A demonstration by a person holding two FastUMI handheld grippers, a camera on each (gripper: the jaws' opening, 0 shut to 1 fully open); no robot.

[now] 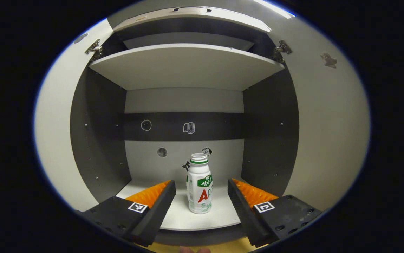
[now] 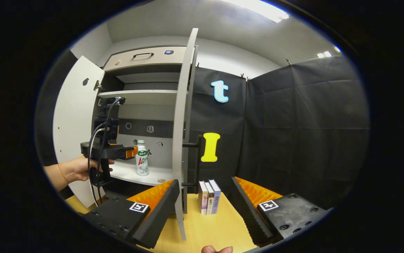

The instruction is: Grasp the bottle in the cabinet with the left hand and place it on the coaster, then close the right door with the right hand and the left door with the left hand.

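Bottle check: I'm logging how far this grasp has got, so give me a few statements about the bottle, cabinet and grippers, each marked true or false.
1. The bottle stands upright on the cabinet's lower shelf. True.
2. The left gripper is shut on the bottle. False: its fingers are spread on either side, not touching it.
3. Both cabinet doors are open. True: left door, right door.
4. The right gripper holds the right door's handle. False: it is open, grasping nothing.
5. Books lie flat on the shelf. False: they stand on the table.
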